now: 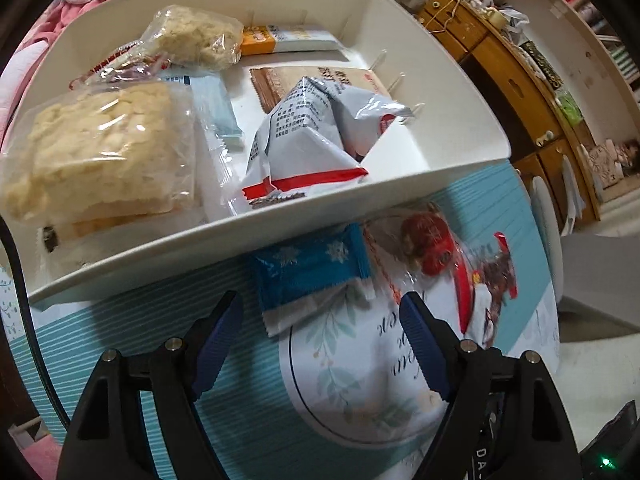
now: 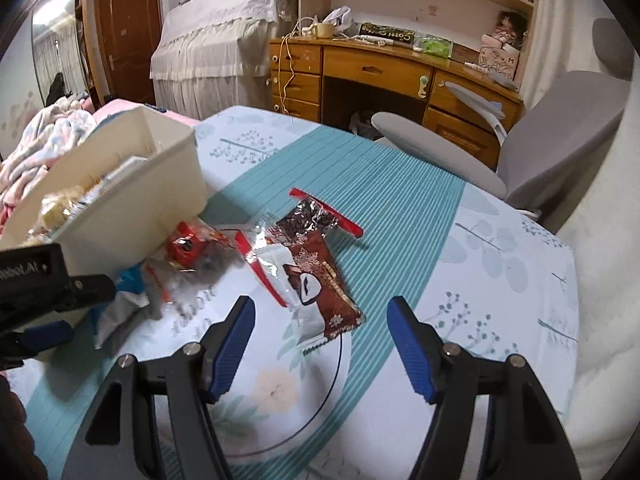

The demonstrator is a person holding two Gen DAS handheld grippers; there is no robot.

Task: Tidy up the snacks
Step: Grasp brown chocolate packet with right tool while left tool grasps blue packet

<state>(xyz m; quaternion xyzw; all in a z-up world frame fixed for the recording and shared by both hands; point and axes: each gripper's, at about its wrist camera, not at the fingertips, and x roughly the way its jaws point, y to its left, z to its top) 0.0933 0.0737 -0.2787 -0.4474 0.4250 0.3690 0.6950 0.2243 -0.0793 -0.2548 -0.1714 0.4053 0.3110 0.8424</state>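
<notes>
A white bin (image 1: 320, 208) holds several snacks, among them a rice-cracker pack (image 1: 100, 152) and a white-and-red bag (image 1: 320, 132). A blue snowflake packet (image 1: 308, 272) and a red candy in clear wrap (image 1: 430, 246) lie on the table against the bin's front. My left gripper (image 1: 320, 316) is open and empty just in front of the blue packet. In the right wrist view a brown-and-white packet (image 2: 316, 276) lies on the tablecloth. My right gripper (image 2: 320, 320) is open and empty just short of it. The bin (image 2: 132, 184) stands at the left there.
The table wears a teal-striped floral cloth (image 2: 400, 208). A grey office chair (image 2: 540, 140) stands at its far right edge, with a wooden desk (image 2: 380, 76) behind. Bedding (image 2: 44, 140) lies past the bin on the left. The left gripper's body (image 2: 44, 284) reaches in at left.
</notes>
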